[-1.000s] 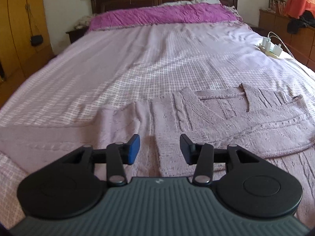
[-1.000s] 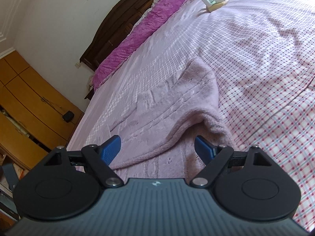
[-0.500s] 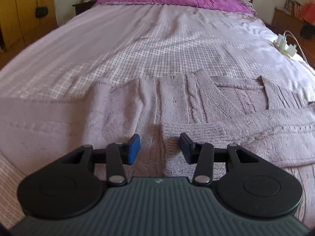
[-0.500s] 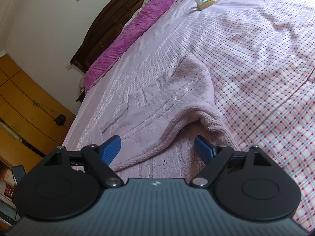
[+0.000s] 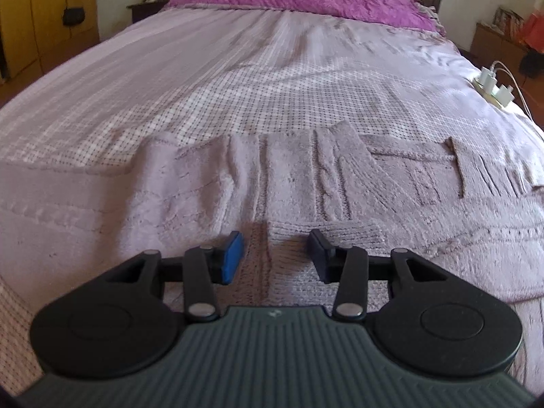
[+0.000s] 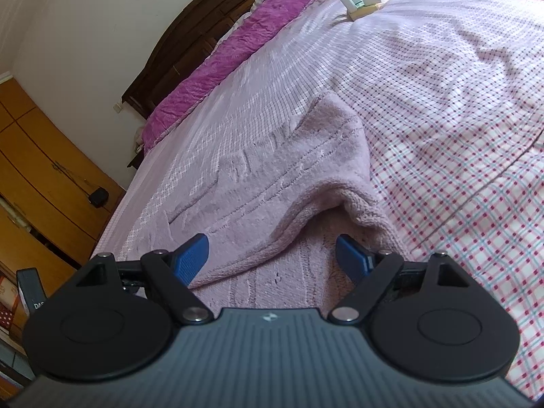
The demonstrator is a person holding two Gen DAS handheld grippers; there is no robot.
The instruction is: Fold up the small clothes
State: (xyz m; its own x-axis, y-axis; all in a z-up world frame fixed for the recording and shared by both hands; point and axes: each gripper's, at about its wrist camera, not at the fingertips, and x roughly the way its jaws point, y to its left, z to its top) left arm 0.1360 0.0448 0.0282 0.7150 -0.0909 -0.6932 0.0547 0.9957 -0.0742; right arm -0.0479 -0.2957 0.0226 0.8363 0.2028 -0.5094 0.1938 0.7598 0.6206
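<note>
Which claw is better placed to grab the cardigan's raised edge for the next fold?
Right claw, likely: open, with the cardigan's lifted edge between its fingers. Left claw is open over flat knit.

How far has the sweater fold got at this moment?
Partly done: the lilac sweater lies on the bed with one part already folded across it. In hand: nothing; the left gripper and right gripper hover open over its near edge. Left: grasp and finish folding.

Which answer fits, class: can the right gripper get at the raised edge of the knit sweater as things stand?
Probably yes: the right gripper is open, and the knit sweater has its lifted edge just ahead, nothing between.
</note>
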